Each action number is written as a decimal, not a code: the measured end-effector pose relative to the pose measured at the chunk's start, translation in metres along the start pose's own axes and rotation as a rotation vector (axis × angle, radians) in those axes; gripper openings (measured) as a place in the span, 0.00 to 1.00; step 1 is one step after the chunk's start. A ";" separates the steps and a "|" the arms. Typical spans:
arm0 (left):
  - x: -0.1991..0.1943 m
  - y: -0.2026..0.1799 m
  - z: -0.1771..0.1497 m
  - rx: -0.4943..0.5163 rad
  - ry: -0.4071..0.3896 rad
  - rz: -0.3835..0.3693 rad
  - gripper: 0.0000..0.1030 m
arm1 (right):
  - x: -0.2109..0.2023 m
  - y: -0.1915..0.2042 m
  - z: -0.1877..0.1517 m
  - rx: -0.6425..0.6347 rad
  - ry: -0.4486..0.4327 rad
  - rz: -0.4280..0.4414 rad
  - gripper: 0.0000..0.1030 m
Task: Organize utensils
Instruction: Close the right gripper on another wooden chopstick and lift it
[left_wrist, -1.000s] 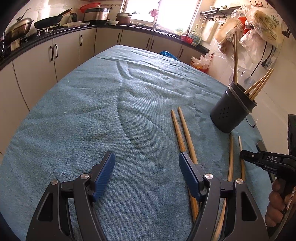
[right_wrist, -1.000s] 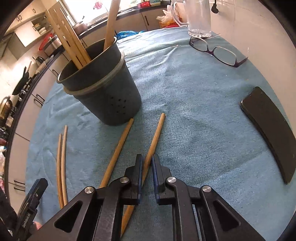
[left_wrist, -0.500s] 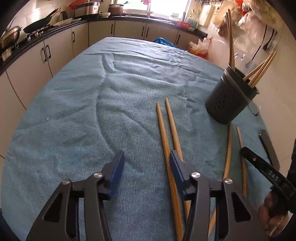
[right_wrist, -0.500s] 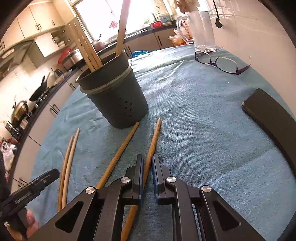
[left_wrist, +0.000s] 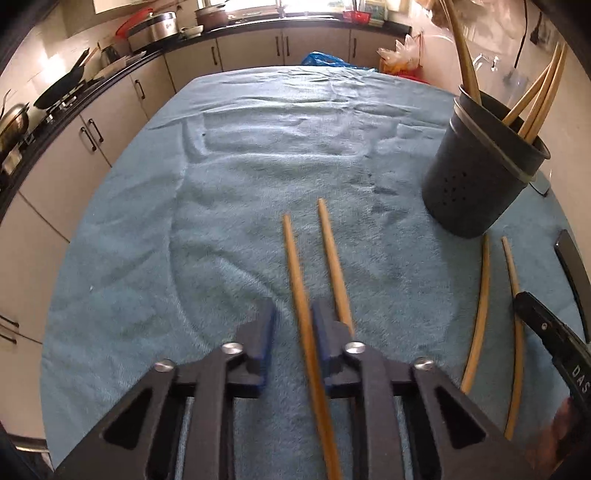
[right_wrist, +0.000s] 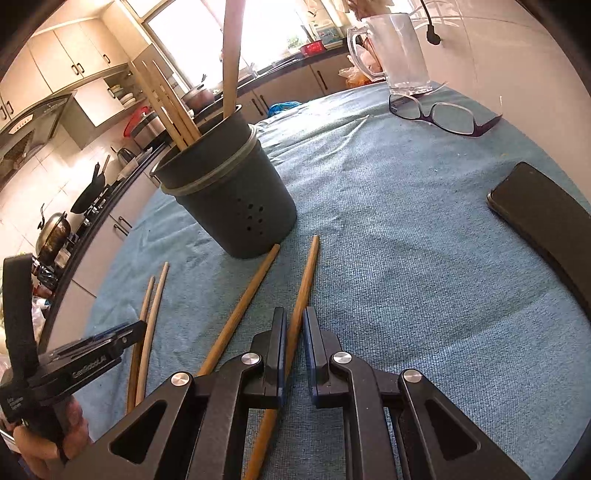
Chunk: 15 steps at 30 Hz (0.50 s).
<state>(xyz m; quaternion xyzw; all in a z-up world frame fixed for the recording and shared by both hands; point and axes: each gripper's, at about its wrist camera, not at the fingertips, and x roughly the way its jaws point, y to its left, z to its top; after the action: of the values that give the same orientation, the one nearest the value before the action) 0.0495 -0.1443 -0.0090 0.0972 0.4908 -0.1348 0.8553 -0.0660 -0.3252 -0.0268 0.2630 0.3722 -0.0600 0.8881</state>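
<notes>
- Left tool (left_wrist: 293, 325) part-spread, straddling one chopstick (left_wrist: 295, 258); not yet pinched, likely lining up the grip.
- Right tool (right_wrist: 294, 332) pinching another chopstick (right_wrist: 306, 280).
- Holder (right_wrist: 229, 195) at 11 o'clock, where both likely go.

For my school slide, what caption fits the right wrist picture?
Right gripper pinching a chopstick beside the dark holder on the blue cloth.

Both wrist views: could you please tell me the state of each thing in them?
Left gripper: open, straddling left-pair chopstick.
Right gripper: shut on right-pair chopstick.
Utensil holder: upright, holding wooden utensils.
Glasses: unfolded, lying on cloth.
Glass mug: upright, apparently empty.
Phone: flat, screen dark.
</notes>
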 end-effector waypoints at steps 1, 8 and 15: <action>0.001 -0.001 0.002 -0.004 0.002 0.007 0.08 | 0.000 0.000 0.000 -0.002 0.000 -0.002 0.10; -0.004 0.006 -0.006 -0.042 -0.011 -0.047 0.06 | 0.000 -0.003 -0.001 0.000 0.001 0.006 0.10; -0.007 0.016 -0.012 -0.071 0.006 -0.099 0.06 | 0.004 0.010 0.006 -0.091 0.064 -0.051 0.10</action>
<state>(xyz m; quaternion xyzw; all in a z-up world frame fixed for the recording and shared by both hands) 0.0417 -0.1244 -0.0087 0.0428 0.5021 -0.1590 0.8490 -0.0568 -0.3196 -0.0218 0.2146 0.4091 -0.0571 0.8850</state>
